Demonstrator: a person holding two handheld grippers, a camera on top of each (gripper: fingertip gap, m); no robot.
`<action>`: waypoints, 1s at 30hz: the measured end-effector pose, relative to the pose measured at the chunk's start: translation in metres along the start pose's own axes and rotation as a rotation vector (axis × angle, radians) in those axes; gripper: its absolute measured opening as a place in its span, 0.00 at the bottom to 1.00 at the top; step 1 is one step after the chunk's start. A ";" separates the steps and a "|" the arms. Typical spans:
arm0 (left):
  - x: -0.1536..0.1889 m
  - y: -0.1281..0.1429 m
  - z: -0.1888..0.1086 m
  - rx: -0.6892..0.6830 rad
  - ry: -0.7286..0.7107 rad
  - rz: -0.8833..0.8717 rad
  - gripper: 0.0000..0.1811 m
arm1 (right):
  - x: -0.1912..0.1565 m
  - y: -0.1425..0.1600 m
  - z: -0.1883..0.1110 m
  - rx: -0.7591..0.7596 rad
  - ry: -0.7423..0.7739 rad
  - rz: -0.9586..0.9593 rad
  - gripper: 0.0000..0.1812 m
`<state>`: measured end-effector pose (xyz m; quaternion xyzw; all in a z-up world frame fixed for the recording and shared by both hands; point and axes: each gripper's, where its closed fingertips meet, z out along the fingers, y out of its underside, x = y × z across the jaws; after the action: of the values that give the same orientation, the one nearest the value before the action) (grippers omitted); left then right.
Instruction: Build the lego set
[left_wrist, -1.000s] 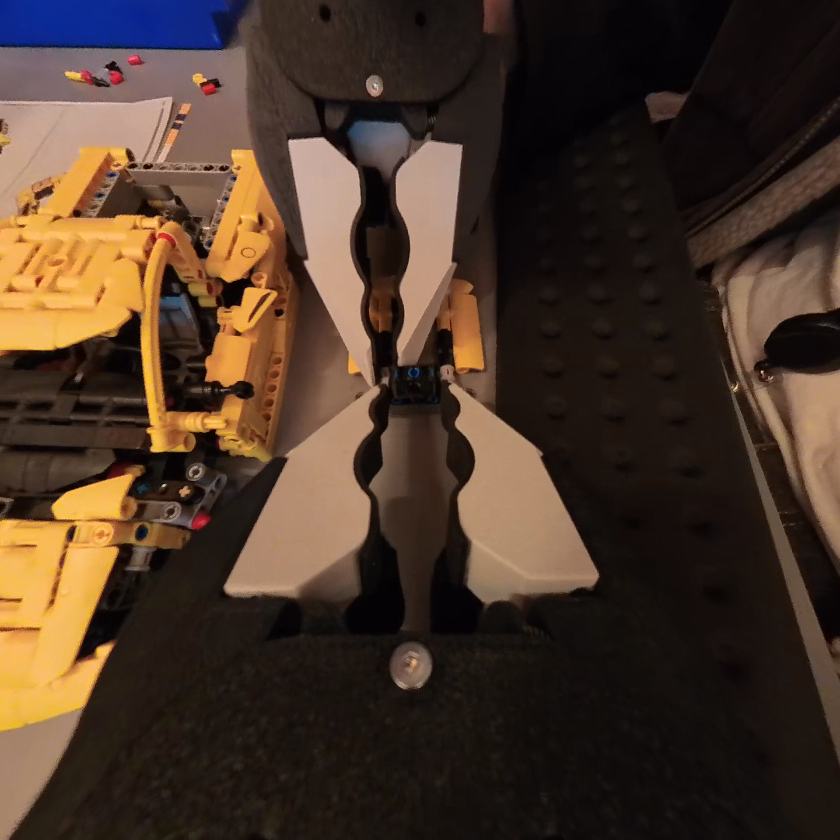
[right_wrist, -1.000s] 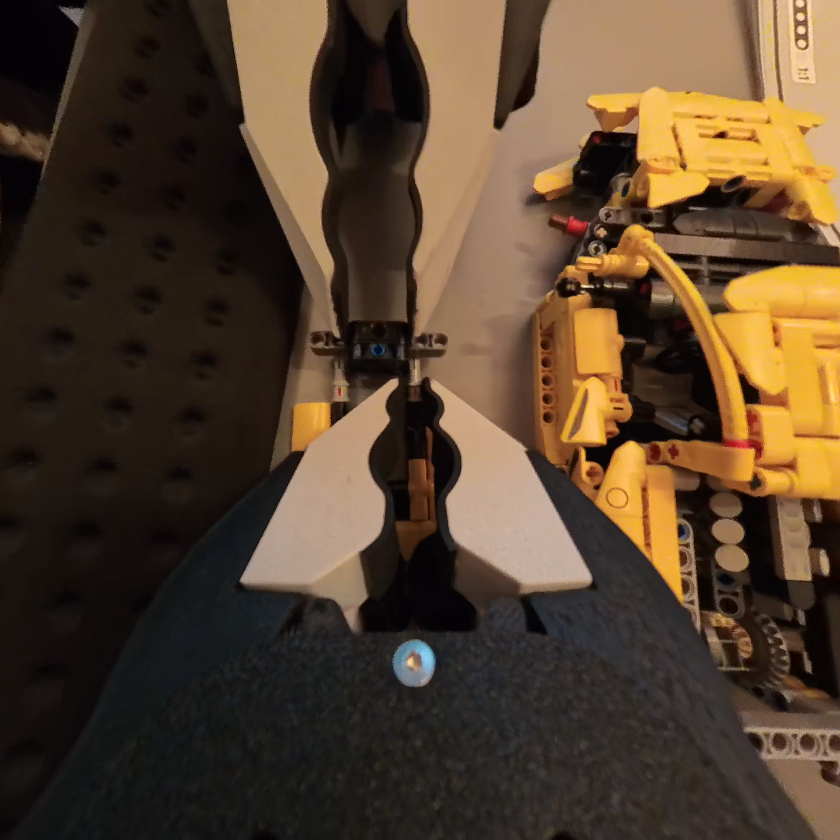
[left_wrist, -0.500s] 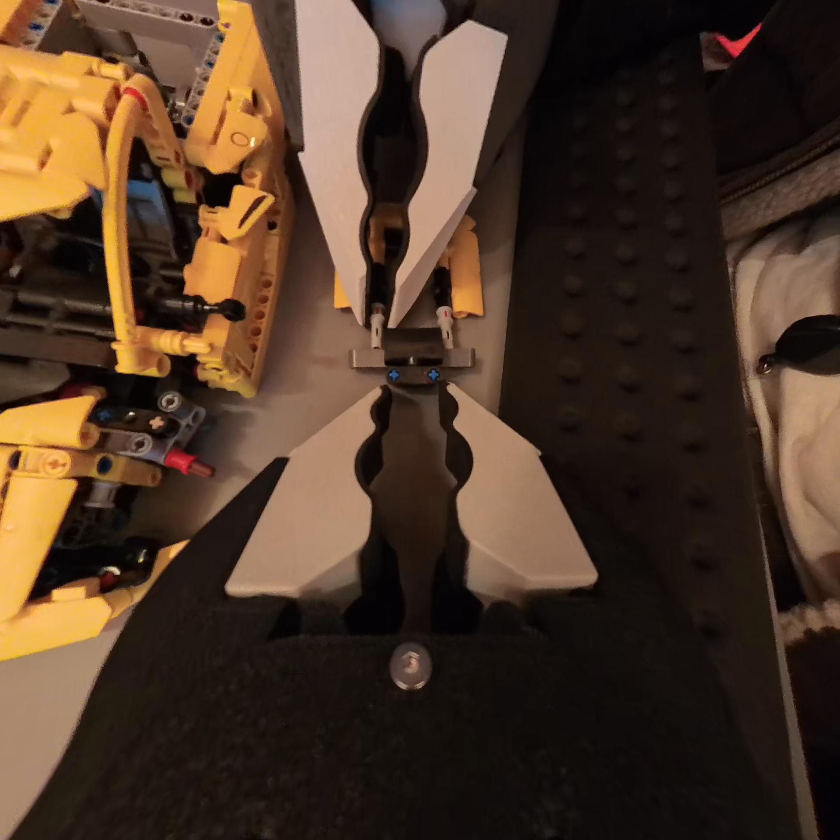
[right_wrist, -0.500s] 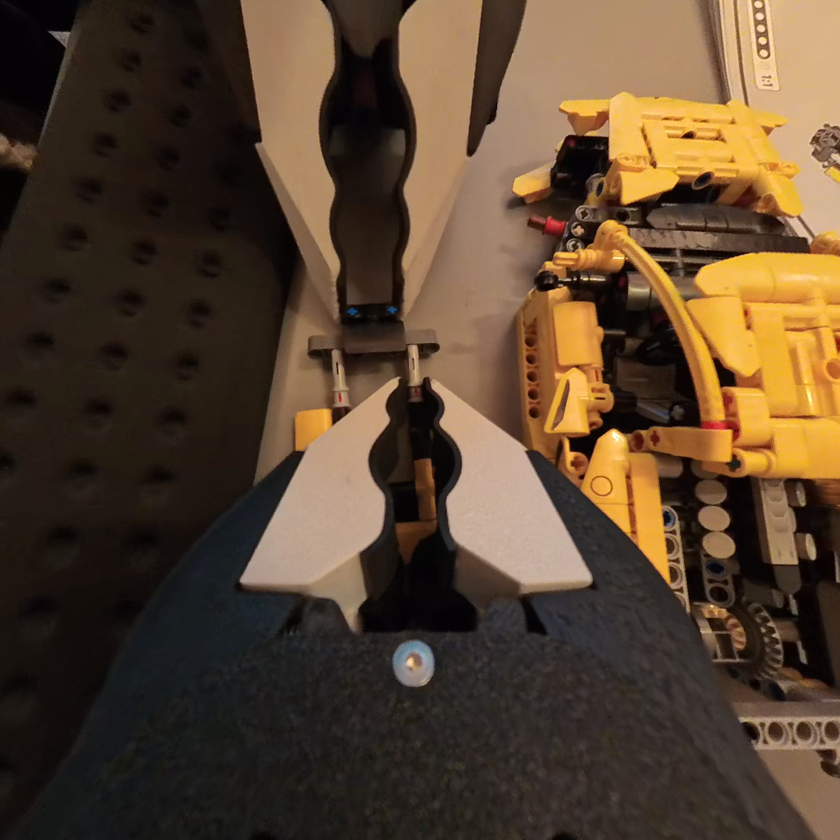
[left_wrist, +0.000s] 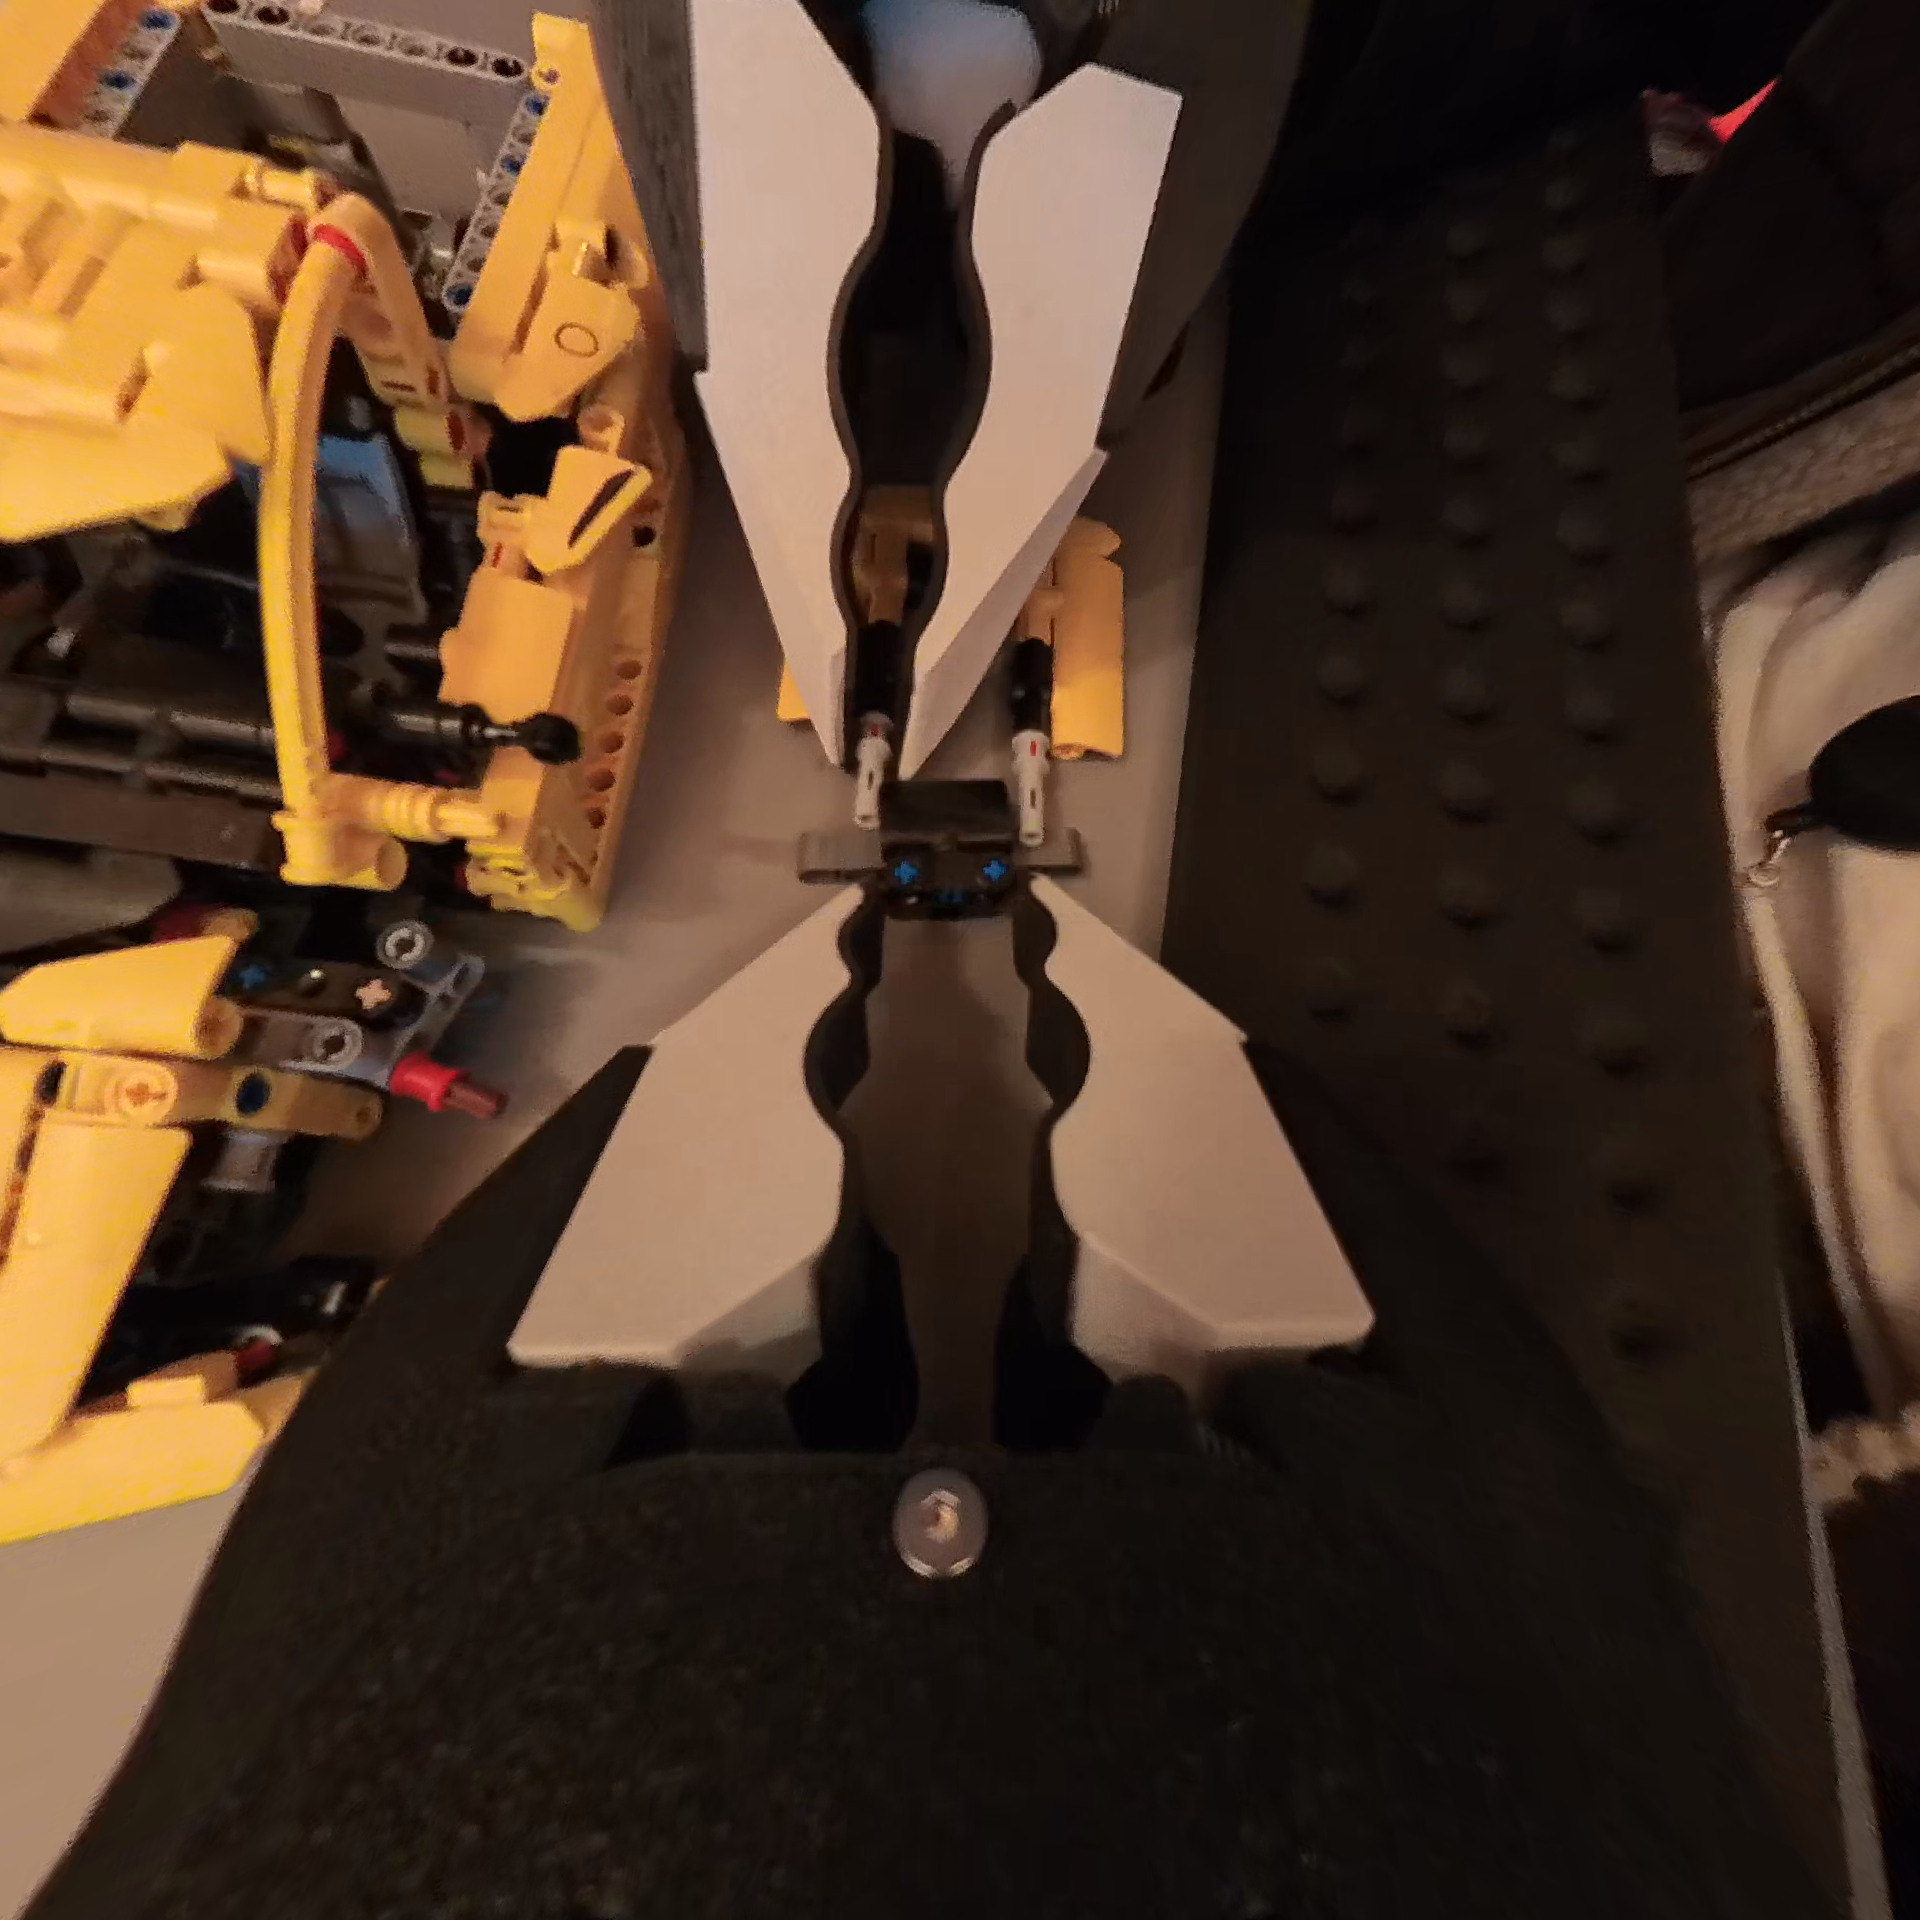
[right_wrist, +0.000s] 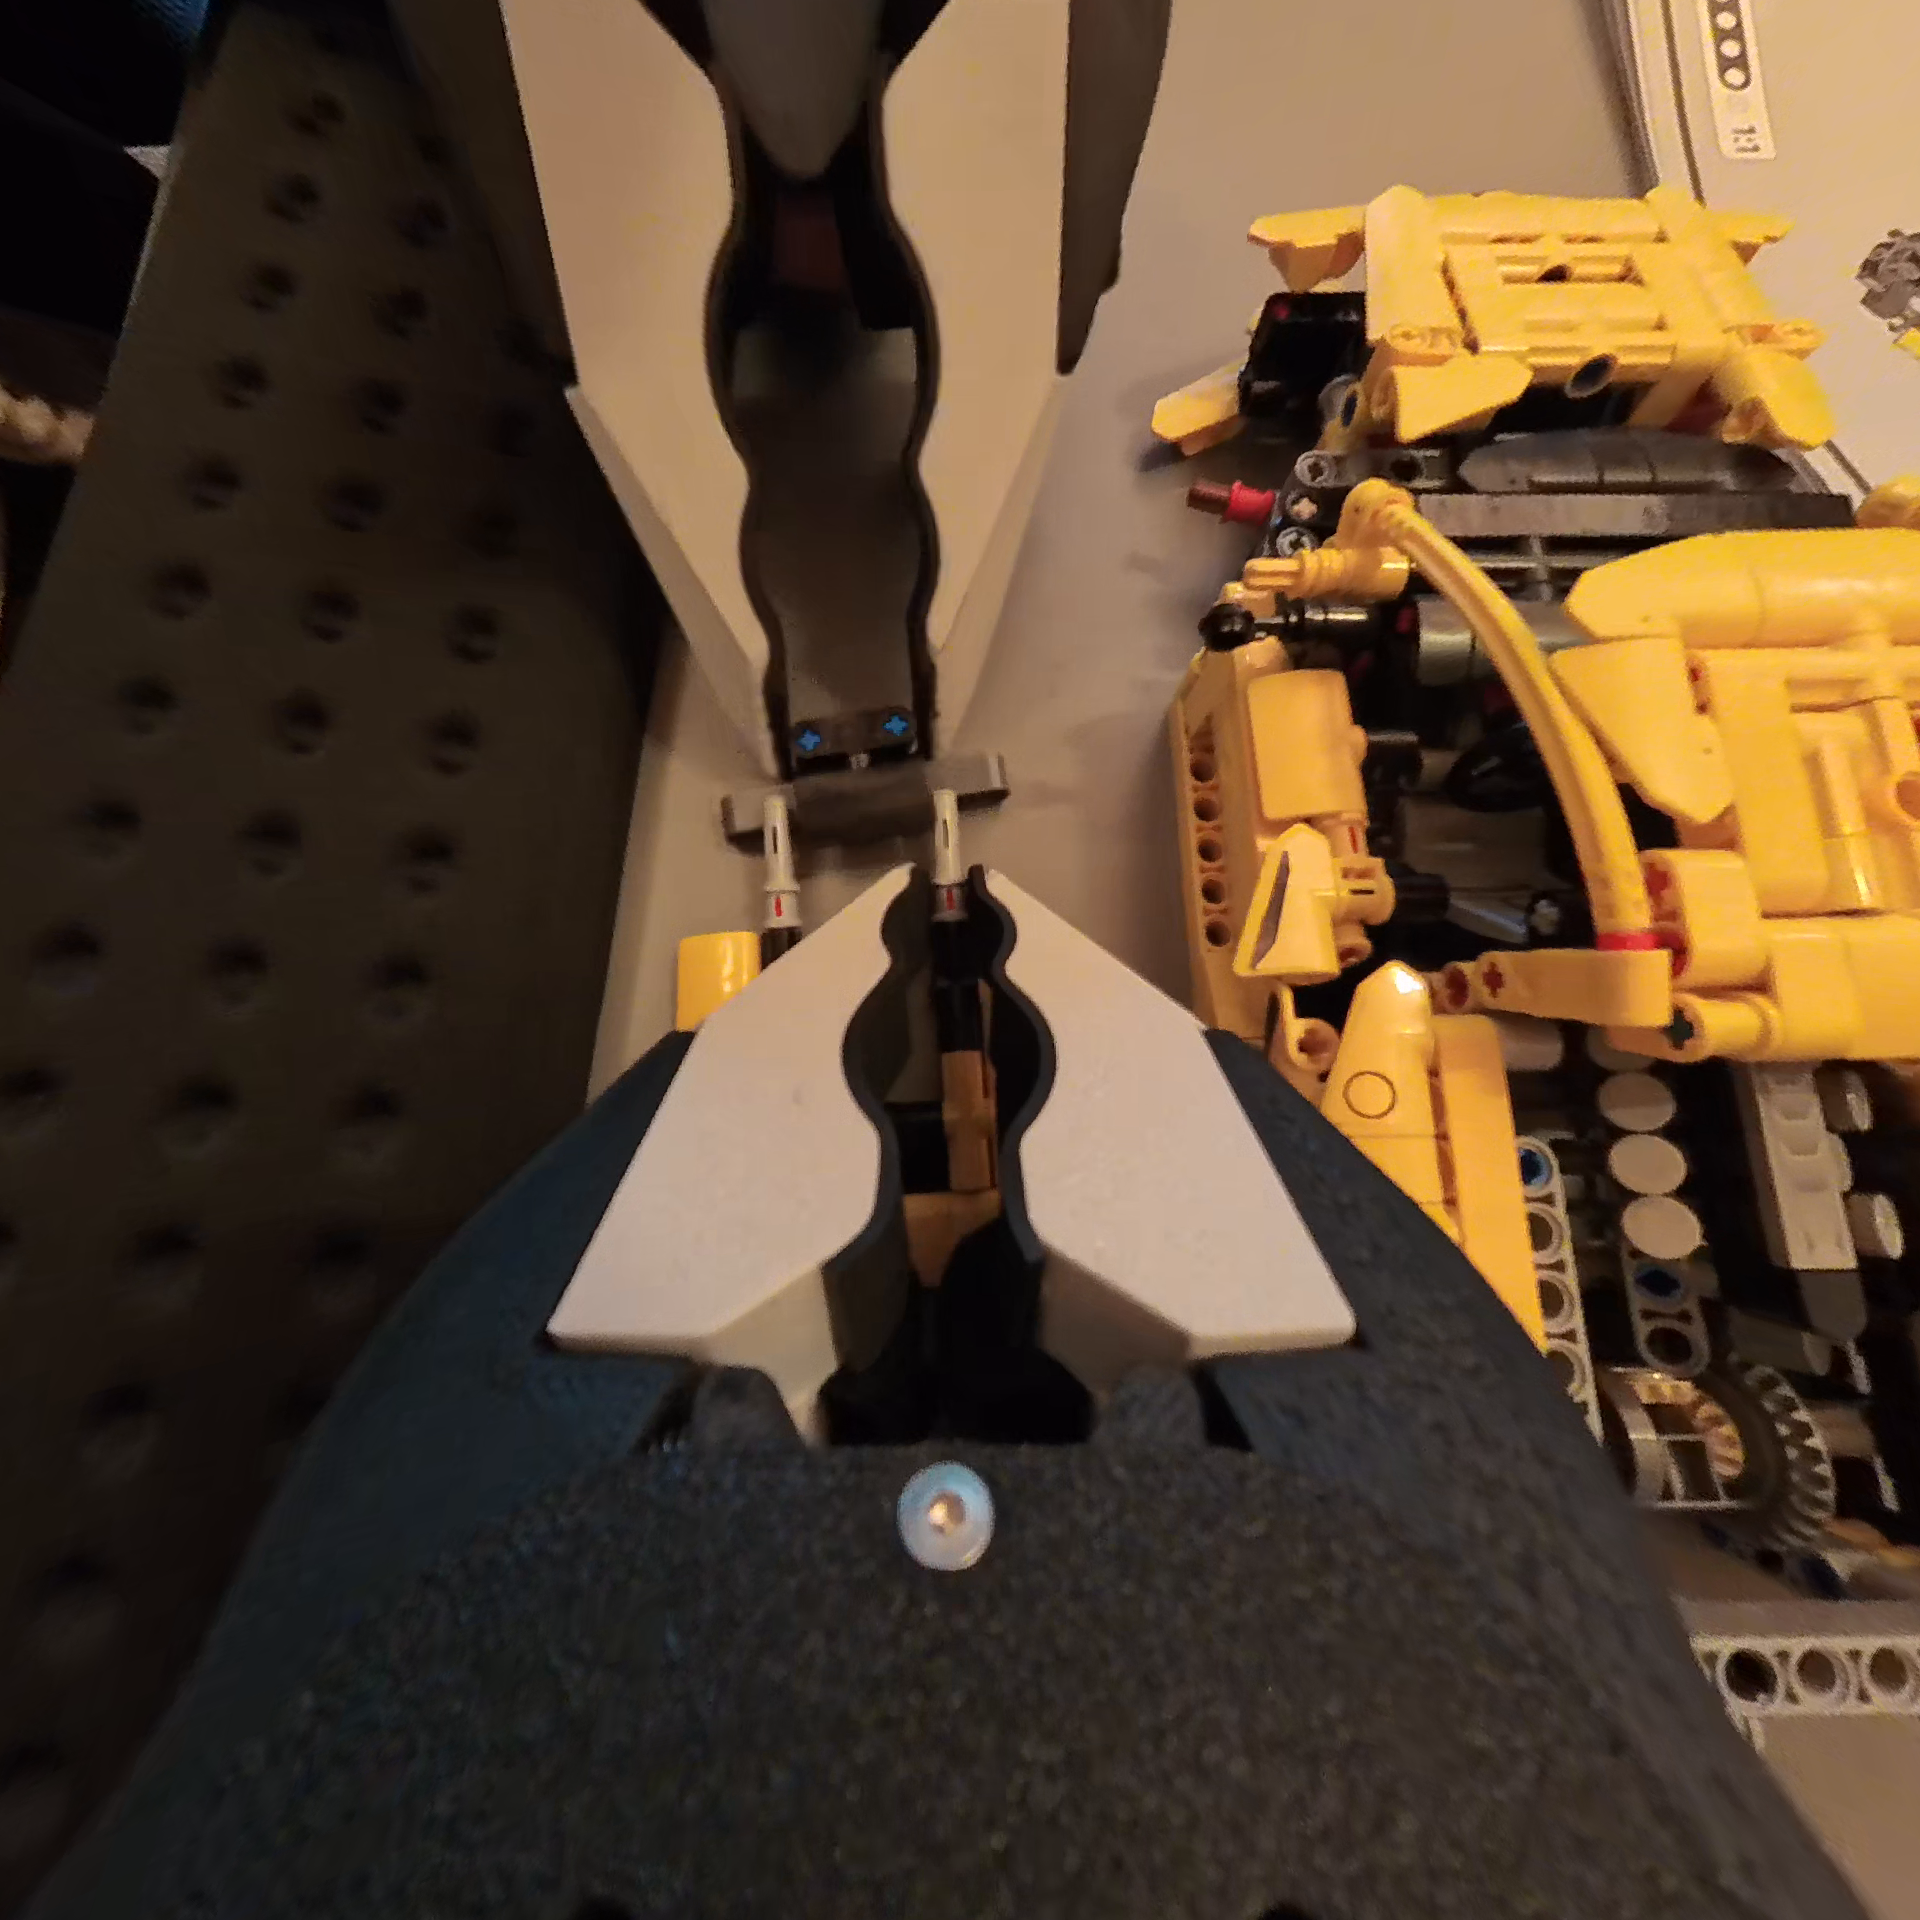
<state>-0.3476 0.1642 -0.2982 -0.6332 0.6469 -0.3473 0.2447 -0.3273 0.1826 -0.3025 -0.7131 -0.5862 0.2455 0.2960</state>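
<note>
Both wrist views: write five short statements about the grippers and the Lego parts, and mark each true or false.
1. The left gripper is shut on a small black connector with blue pins. True.
2. The right gripper is open and holds nothing. False: it is shut on a yellow and black piece with two white-tipped pins.
3. The two grippers point tip to tip. True.
4. The big yellow model hangs in the right gripper. False: it rests on the grey table, beside the grippers.
5. A dark grey beam lies crosswise between the gripper tips. True.
</note>
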 end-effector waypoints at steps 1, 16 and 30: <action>0.000 -0.001 0.001 -0.002 -0.011 0.017 0.13 | 0.000 0.000 0.000 0.001 -0.003 0.003 0.04; 0.014 -0.051 -0.042 0.243 -0.219 0.370 0.13 | -0.014 -0.075 -0.050 0.431 -0.549 0.635 0.18; 0.005 -0.080 -0.057 0.557 -0.082 -0.336 0.18 | 0.007 -0.088 -0.078 0.644 -0.507 0.655 0.04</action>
<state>-0.3397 0.1703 -0.2006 -0.6532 0.4030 -0.5209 0.3736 -0.3327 0.1908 -0.1853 -0.6501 -0.2805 0.6579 0.2567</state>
